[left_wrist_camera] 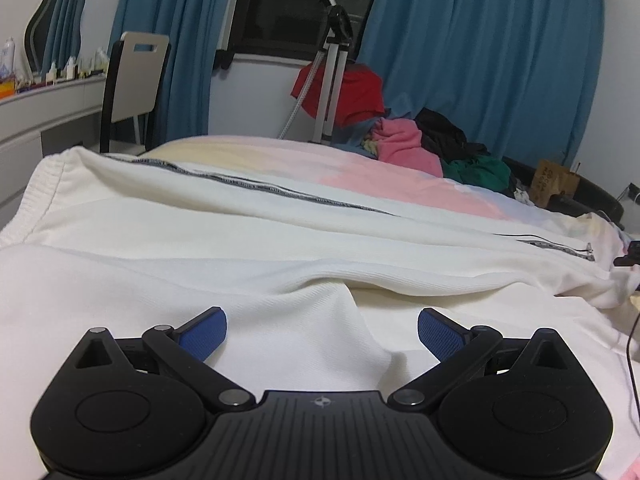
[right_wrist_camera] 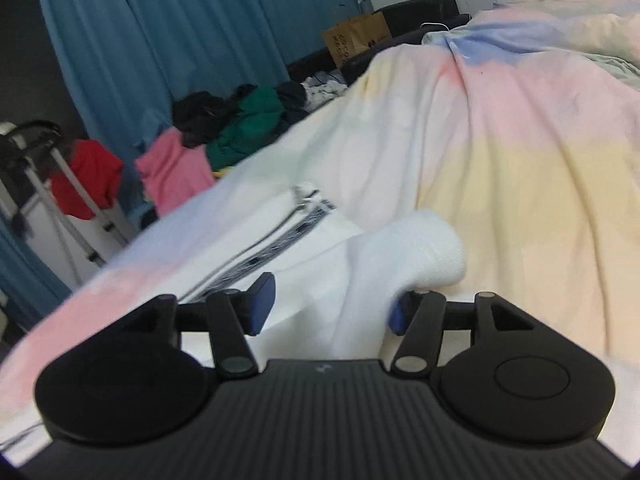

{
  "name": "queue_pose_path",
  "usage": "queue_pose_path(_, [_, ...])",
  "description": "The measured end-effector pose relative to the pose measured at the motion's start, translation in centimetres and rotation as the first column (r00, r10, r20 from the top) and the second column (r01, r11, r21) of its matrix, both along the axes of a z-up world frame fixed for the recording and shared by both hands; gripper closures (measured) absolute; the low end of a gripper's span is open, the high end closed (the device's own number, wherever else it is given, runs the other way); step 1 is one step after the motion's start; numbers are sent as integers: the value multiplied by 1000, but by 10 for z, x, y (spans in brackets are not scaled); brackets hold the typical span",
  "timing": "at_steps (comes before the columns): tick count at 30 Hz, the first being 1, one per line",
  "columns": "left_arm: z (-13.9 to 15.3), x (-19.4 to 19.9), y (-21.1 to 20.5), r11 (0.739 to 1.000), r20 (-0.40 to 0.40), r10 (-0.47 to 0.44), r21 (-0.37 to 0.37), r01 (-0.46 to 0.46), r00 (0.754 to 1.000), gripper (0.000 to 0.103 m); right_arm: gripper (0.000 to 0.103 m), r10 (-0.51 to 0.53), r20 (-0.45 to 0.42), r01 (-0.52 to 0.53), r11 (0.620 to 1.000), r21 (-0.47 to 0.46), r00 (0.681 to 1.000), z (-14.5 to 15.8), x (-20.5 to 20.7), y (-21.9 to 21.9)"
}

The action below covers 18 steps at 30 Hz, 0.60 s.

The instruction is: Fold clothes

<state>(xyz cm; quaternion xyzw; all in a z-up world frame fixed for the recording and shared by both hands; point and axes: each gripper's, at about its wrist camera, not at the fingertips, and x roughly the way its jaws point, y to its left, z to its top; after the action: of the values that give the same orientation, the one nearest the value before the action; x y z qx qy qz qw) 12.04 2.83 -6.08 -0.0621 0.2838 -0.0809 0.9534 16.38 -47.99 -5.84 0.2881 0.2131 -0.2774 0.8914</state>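
Observation:
A white zip-up jacket (left_wrist_camera: pixel 248 220) lies spread across the bed, its dark zipper (left_wrist_camera: pixel 280 192) running left to right. My left gripper (left_wrist_camera: pixel 322 334) is open, its blue pads wide apart just above a fold of the white fabric. In the right wrist view my right gripper (right_wrist_camera: pixel 328 306) is open with the jacket's white ribbed cuff and sleeve (right_wrist_camera: pixel 404 248) lying between the pads. The zipper end (right_wrist_camera: pixel 308 200) shows just beyond it. The view is blurred.
The bed has a pastel pink, yellow and blue cover (right_wrist_camera: pixel 520 140). A pile of pink, black and green clothes (left_wrist_camera: pixel 432 144) sits at its far edge. A tripod (left_wrist_camera: pixel 332 72) with a red garment stands by blue curtains (left_wrist_camera: pixel 480 40). A chair (left_wrist_camera: pixel 132 80) and dresser are at the left.

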Motion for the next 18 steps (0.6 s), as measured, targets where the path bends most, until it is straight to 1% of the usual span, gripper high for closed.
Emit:
queue_pose_path(2, [1, -2, 1, 1000, -6, 2, -12, -2, 1000, 0, 43, -6, 3, 6, 1000, 7, 1000, 7, -8, 14])
queue_pose_path(3, [2, -3, 2, 1000, -10, 3, -21, -4, 1000, 0, 43, -23, -5, 24, 999, 24, 1000, 7, -12, 23])
queue_pose_path(6, [3, -7, 7, 998, -23, 11, -58, -12, 1000, 0, 43, -108, -64, 115, 985, 125, 992, 4, -16, 43])
queue_pose_path(7, [3, -8, 9, 998, -29, 11, -69, -13, 1000, 0, 43, -120, -72, 131, 976, 175, 990, 1, -16, 46])
queue_pose_path(9, [2, -9, 9, 997, -40, 10, -81, -13, 999, 0, 43, -88, -68, 103, 960, 260, 994, -6, -9, 47])
queue_pose_path(10, [2, -9, 9, 997, -43, 10, -80, -13, 999, 0, 44, -81, -75, 99, 958, 270, 994, -9, -4, 47])
queue_pose_path(12, [2, -8, 9, 997, -39, 13, -70, -16, 999, 0, 44, -111, -100, 132, 962, 239, 989, -17, 0, 48])
queue_pose_path(13, [1, -7, 8, 998, -38, 15, -66, -18, 999, 0, 48, -123, -102, 143, 967, 212, 987, -22, 2, 46])
queue_pose_path(14, [0, -7, 8, 998, -40, 17, -61, -20, 999, 0, 65, -122, -107, 140, 973, 182, 987, -26, 2, 43])
queue_pose_path(16, [-4, -4, 7, 998, -50, 26, -55, -28, 998, 0, 90, -121, -117, 135, 983, 121, 986, -35, 4, 38])
queue_pose_path(18, [-8, 0, 5, 999, -58, 36, -36, -38, 998, 0, 91, -119, -109, 130, 987, 95, 987, -41, 1, 31])
